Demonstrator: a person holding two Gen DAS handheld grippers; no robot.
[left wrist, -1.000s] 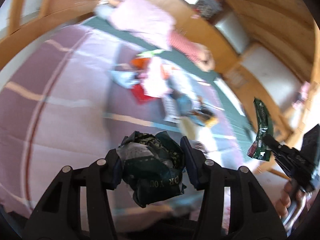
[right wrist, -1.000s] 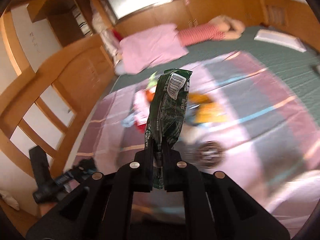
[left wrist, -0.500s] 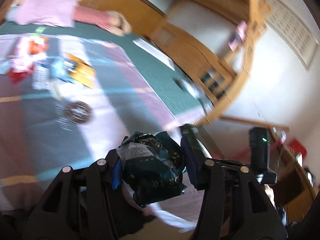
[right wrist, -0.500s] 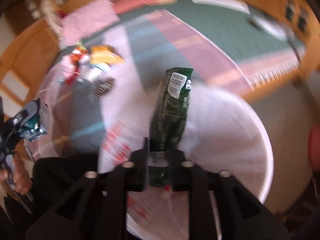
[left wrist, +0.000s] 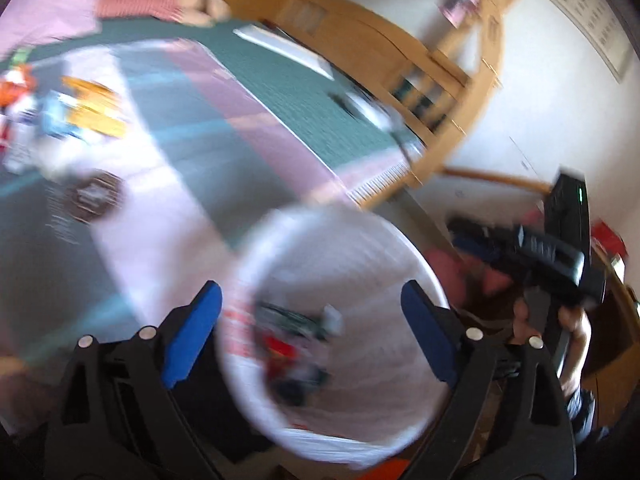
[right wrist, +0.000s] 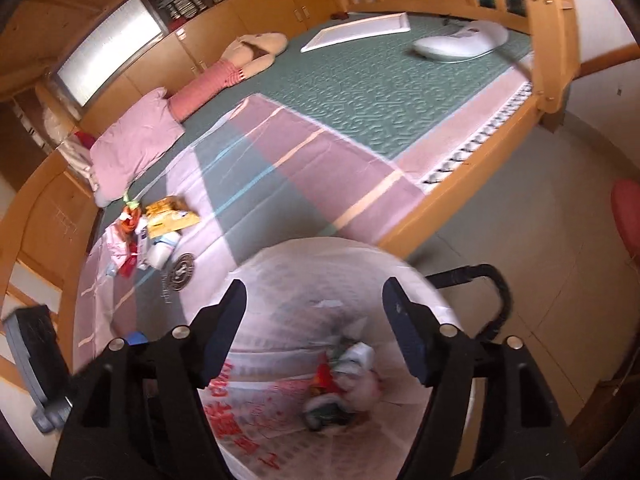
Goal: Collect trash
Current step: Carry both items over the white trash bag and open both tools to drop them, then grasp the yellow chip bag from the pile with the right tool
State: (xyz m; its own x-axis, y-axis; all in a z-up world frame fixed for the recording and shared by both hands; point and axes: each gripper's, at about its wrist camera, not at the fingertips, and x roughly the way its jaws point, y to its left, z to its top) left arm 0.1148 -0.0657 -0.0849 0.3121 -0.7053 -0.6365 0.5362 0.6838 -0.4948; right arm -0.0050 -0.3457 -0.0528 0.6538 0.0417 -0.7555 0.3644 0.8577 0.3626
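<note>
A white bin lined with a plastic bag (left wrist: 352, 240) (right wrist: 280, 280) stands on the floor by the bed's edge. Crumpled wrappers (left wrist: 296, 320) (right wrist: 340, 380) lie inside it. My left gripper (left wrist: 312, 316) is open and empty, hanging over the bin's mouth. My right gripper (right wrist: 314, 312) is open and empty, also above the bin. More trash lies on the bed: a yellow packet (right wrist: 168, 216) (left wrist: 92, 108), a white cup (right wrist: 160, 256), a round brown lid (right wrist: 182, 270) (left wrist: 94, 200), and red and orange wrappers (right wrist: 128, 216).
A pink pillow (right wrist: 132, 144), a striped bolster (right wrist: 208, 84), a white frame (right wrist: 360, 28) and a white device (right wrist: 460, 42) lie on the green bed. The wooden bed rail (right wrist: 424, 216) runs beside the bin. The right gripper's body (left wrist: 540, 248) shows at the left wrist view's right.
Both grippers swung from the bed to the bin and opened. The crumpled green wrapper and the green snack packet have dropped into the bin.
</note>
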